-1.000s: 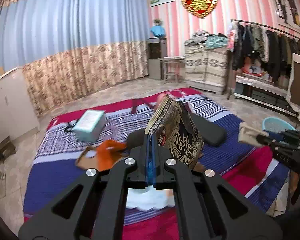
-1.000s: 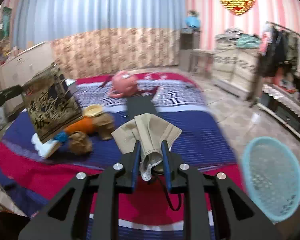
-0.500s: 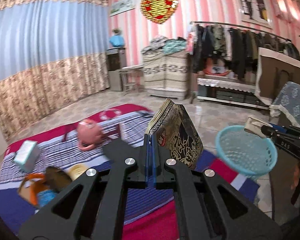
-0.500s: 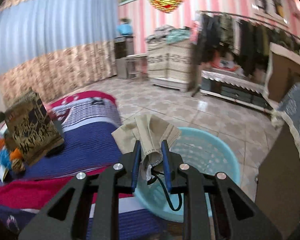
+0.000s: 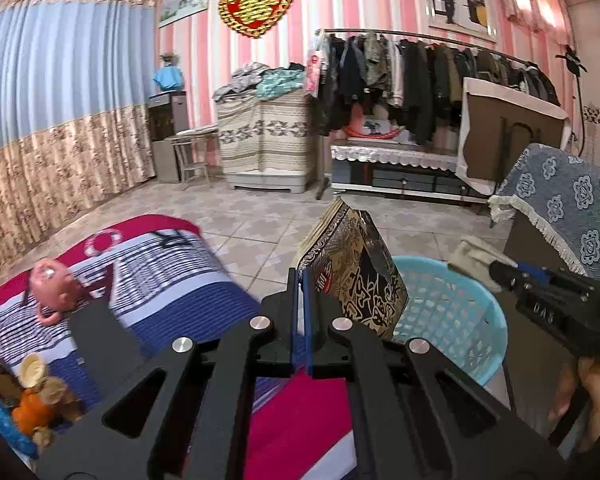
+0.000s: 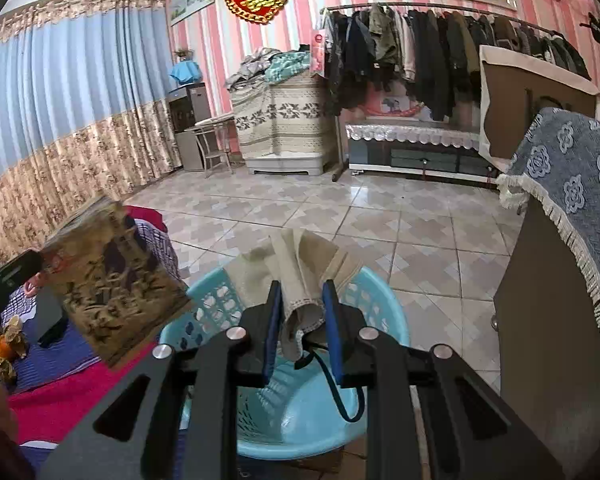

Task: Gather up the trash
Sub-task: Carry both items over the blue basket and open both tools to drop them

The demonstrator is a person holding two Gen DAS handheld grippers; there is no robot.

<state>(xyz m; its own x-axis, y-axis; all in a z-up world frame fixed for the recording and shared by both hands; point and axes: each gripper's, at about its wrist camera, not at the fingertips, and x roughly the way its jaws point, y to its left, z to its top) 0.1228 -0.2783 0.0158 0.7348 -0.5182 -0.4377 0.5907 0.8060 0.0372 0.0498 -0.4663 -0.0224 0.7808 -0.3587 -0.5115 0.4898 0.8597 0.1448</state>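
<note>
My left gripper (image 5: 301,276) is shut on the edge of a gold-and-black printed bag (image 5: 354,276), which stands up over the near left rim of a light blue plastic basket (image 5: 456,320). The same bag (image 6: 112,280) shows at the left of the right wrist view. My right gripper (image 6: 300,292) is shut on a folded beige cloth (image 6: 300,268) with a dark cord hanging from it, directly above the basket (image 6: 300,420). The right gripper (image 5: 500,274) with the cloth (image 5: 474,254) also appears at the right of the left wrist view.
A striped red, blue and white bed (image 5: 180,280) at the left carries a pink piggy bank (image 5: 54,280) and small orange and brown scraps (image 5: 36,400). A cabinet under a blue patterned cover (image 6: 572,216) stands right of the basket. Tiled floor (image 6: 340,216) lies beyond.
Both grippers have swung right from over the bed toward the basket, each keeping its load. The cloth now hangs over the basket and the bag is at its rim.
</note>
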